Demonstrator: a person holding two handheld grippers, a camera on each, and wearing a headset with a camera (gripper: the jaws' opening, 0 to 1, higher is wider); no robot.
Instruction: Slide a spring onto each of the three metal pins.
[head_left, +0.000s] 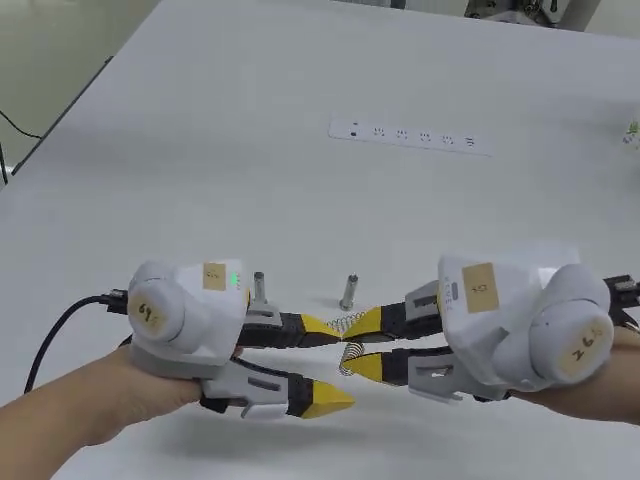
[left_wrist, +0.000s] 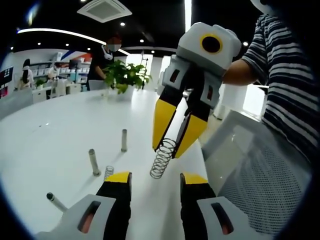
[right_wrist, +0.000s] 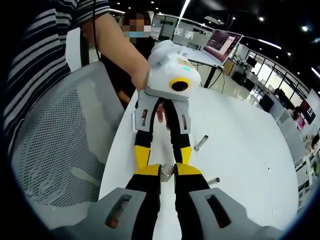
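Note:
My right gripper (head_left: 352, 347) (right_wrist: 168, 170) is shut on a small wire spring (head_left: 345, 322) (right_wrist: 167, 170) near the table's front edge. In the left gripper view that spring (left_wrist: 162, 158) hangs slanted from the right gripper's yellow tips, just above the table. My left gripper (head_left: 338, 362) (left_wrist: 155, 177) faces it tip to tip, open and holding nothing. Two metal pins (head_left: 259, 286) (head_left: 349, 291) stand upright just behind the jaws. The left gripper view shows two standing pins (left_wrist: 123, 140) (left_wrist: 93, 161), a third pin (left_wrist: 55, 201) lying tilted, and a second spring (left_wrist: 108, 171) on the table.
A white power strip (head_left: 410, 135) lies across the far middle of the white table (head_left: 200, 150). A grey mesh chair (right_wrist: 60, 150) stands off the table's near side. Other desks and people are far behind.

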